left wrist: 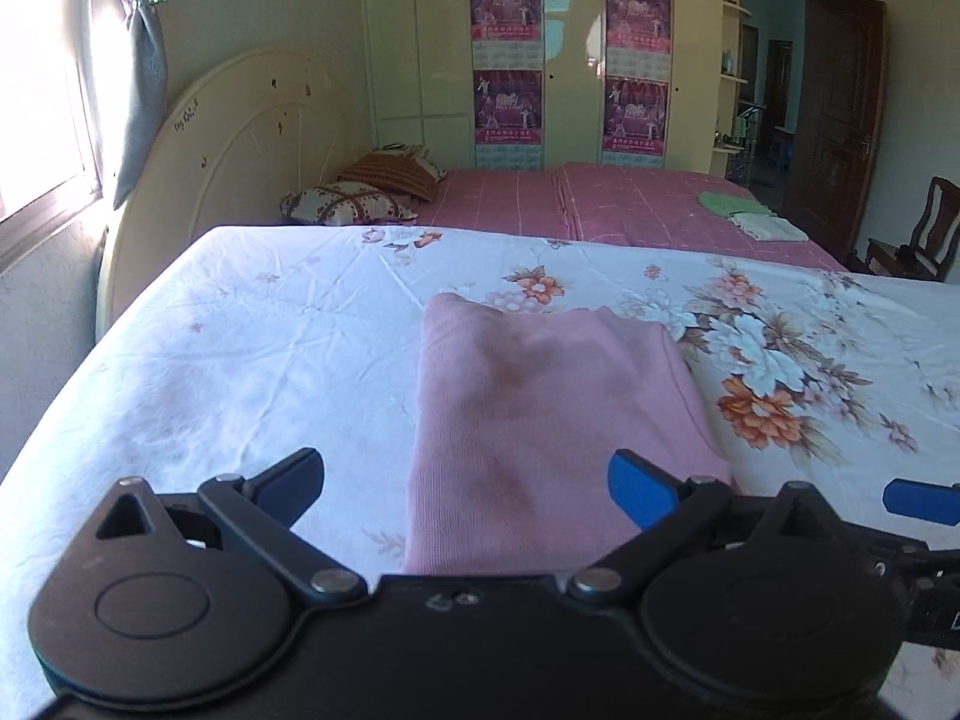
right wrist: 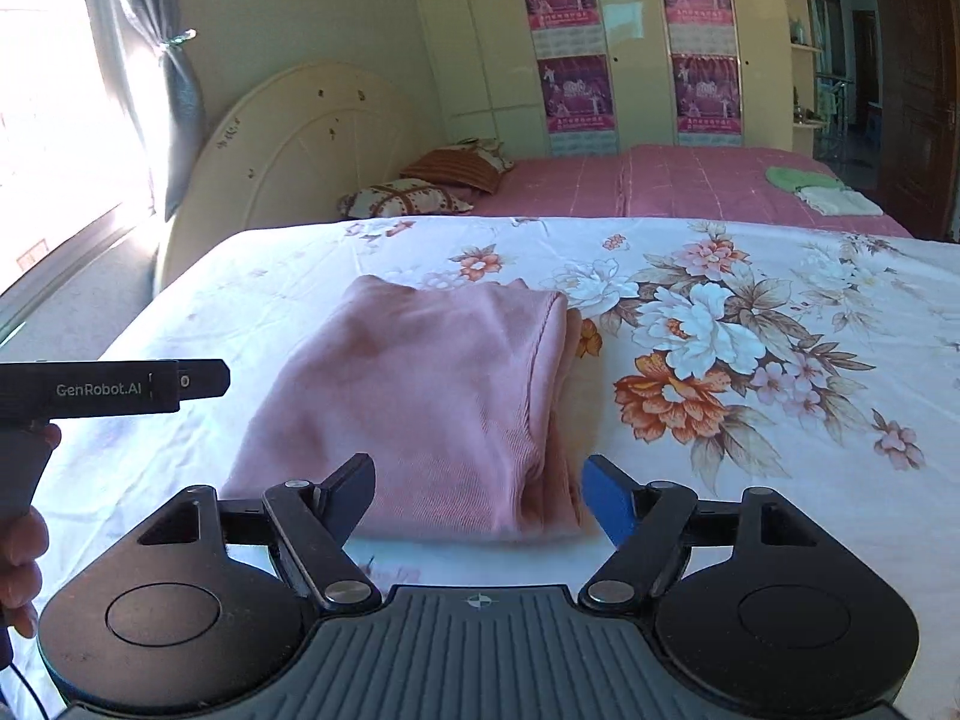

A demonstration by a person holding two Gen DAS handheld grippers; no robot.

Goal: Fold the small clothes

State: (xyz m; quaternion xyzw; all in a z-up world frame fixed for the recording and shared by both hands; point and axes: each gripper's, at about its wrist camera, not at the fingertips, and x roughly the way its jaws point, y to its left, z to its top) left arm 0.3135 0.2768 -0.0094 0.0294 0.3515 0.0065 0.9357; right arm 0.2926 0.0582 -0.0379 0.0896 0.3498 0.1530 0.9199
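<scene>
A folded pink garment [left wrist: 540, 420] lies on the floral sheet [left wrist: 270, 360]; it also shows in the right wrist view [right wrist: 432, 396], with a folded edge along its right side. My left gripper [left wrist: 465, 489] is open and empty, its fingers just above the garment's near end. My right gripper [right wrist: 480, 495] is open and empty, straddling the garment's near edge without holding it. The right gripper's blue fingertip [left wrist: 921, 501] shows at the right edge of the left wrist view. The left gripper's black body [right wrist: 114, 387] shows at the left of the right wrist view.
A pink bed [left wrist: 600, 204] stands behind, with pillows [left wrist: 372, 192] and folded green and white clothes [left wrist: 747, 213]. A cream headboard [left wrist: 240, 168], a window with a curtain [left wrist: 141, 78], a wardrobe [left wrist: 540, 60] and a wooden chair [left wrist: 924, 234] surround it.
</scene>
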